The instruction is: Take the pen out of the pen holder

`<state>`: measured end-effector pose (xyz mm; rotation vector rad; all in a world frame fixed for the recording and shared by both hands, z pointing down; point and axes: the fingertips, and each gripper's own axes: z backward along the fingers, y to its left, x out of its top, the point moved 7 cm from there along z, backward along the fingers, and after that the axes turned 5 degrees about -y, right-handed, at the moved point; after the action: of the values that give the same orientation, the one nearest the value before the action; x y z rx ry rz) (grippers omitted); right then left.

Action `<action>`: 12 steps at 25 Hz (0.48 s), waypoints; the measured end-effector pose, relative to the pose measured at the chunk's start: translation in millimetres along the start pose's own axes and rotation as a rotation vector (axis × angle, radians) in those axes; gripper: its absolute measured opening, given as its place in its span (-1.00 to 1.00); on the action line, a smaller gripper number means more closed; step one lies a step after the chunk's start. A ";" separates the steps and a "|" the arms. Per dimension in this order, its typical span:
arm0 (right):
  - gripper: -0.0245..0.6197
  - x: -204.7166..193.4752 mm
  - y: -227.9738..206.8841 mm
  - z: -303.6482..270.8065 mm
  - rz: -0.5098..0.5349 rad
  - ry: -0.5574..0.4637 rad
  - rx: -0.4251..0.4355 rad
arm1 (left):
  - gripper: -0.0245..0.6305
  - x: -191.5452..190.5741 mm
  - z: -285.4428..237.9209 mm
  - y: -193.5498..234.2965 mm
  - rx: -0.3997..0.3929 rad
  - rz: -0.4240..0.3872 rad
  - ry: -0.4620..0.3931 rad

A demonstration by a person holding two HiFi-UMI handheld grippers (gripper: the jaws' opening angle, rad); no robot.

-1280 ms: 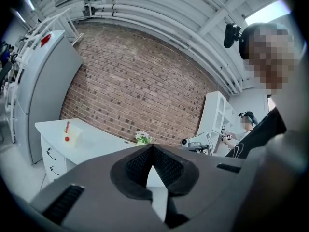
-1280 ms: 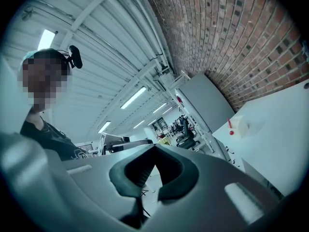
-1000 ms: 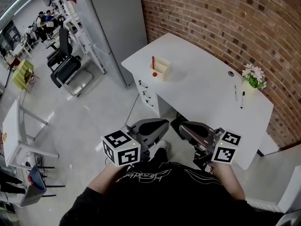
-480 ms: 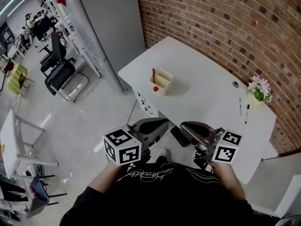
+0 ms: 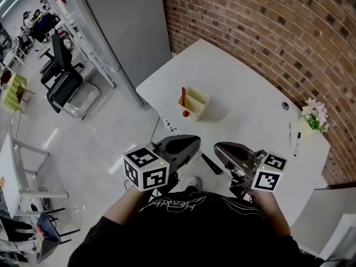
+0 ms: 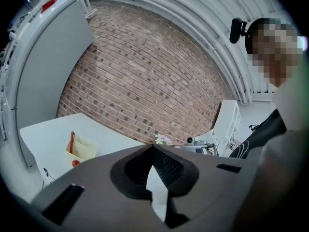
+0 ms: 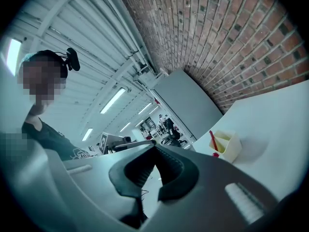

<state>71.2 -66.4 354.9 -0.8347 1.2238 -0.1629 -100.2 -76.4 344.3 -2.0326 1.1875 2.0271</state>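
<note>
A pale yellow pen holder [image 5: 194, 103] stands near the left end of the white desk [image 5: 250, 104]. A red pen [image 5: 183, 95] stands upright in it, and a small red ball [image 5: 186, 114] shows at its front. My left gripper [image 5: 192, 143] and right gripper [image 5: 218, 148] hover side by side short of the desk's near edge, both shut and holding nothing. The left gripper view has the pen holder [image 6: 83, 150] and pen [image 6: 72, 142] at lower left, beyond the gripper [image 6: 153, 146]. In the right gripper view the pen holder [image 7: 228, 145] sits to the right of the gripper [image 7: 154, 147].
A small flower pot [image 5: 315, 115] and two loose pens [image 5: 292, 138] lie at the desk's right end. A brick wall [image 5: 267, 32] backs the desk and a grey cabinet [image 5: 128, 21] stands to its left. Drawers sit under the desk; office chairs [image 5: 62, 85] stand far left.
The desk and pen holder have drawn nearer in the head view as the person and both grippers moved forward. Both grippers stayed shut.
</note>
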 end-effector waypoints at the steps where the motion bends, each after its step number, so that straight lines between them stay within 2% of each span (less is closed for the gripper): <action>1: -0.91 1.2 -5.0 -4.1 -0.006 0.003 -0.003 | -0.92 1.5 -2.2 6.8 0.003 0.009 0.000; 5: -0.91 5.4 -25.2 -18.6 -0.031 0.013 -0.017 | -0.92 5.7 -10.9 32.1 0.014 0.053 -0.005; 12: -0.91 8.7 -57.3 -41.3 -0.065 0.027 -0.034 | -0.92 8.9 -25.3 72.7 0.031 0.075 0.014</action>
<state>56.3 -130.8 381.2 -0.9050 1.2279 -0.2069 -118.3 -145.4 374.9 -2.0215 1.3083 2.0160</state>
